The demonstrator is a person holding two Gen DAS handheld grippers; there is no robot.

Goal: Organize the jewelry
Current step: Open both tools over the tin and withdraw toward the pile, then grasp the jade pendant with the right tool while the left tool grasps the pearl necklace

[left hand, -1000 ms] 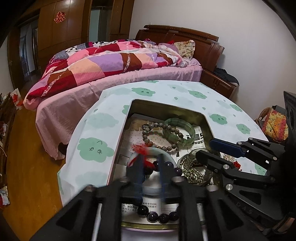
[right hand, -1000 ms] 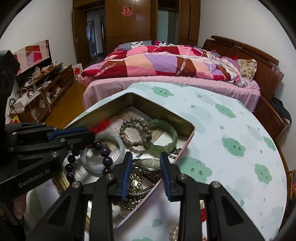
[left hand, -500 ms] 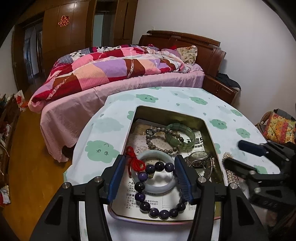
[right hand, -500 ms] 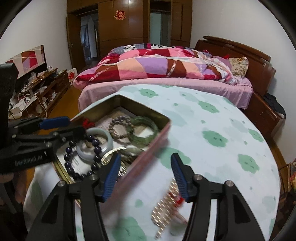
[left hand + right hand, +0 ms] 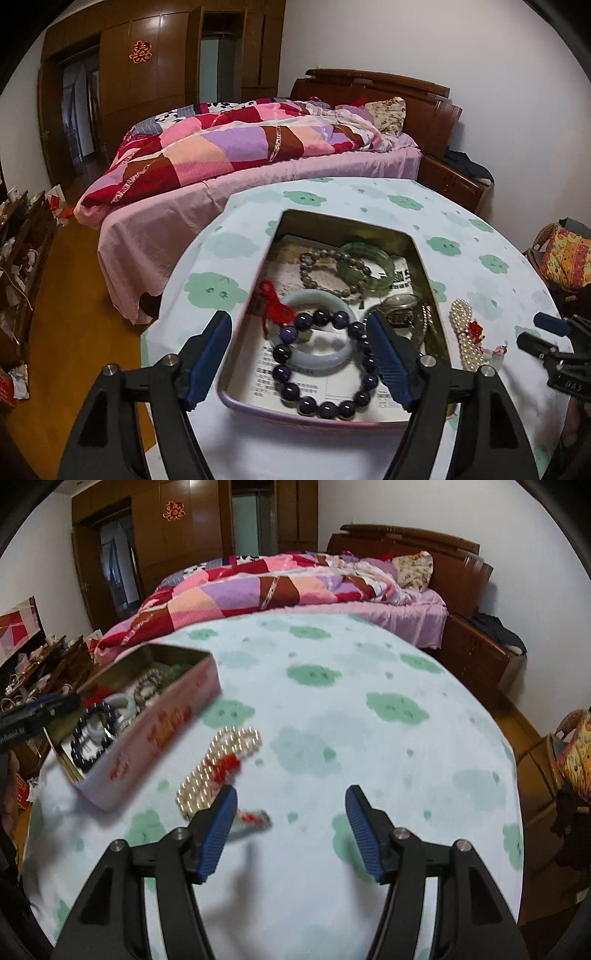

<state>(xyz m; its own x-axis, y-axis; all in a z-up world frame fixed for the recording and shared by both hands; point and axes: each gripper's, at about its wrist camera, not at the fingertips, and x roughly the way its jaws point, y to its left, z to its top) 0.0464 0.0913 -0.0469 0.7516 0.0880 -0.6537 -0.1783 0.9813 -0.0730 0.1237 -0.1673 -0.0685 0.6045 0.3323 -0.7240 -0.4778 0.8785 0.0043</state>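
Note:
A pink tin on the round table holds a purple bead bracelet, a pale jade bangle, a red cord, a green bangle, a brown bead bracelet and a watch. My left gripper hovers over the tin's near end, its jaws opening wide, touching nothing. A pearl strand lies on the cloth right of the tin. My right gripper is just right of the pearls, jaws opening, with only tablecloth between them.
The table wears a white cloth with green clouds and drops off close to the tin's left side. A small red-marked charm lies by my right gripper's left finger. A bed stands behind the table, and a basket at the right.
My left jaws spread and let go of the purple bead bracelet, which now lies in the tin. My right gripper swung right, out of the tin to beside the pearls, and widened.

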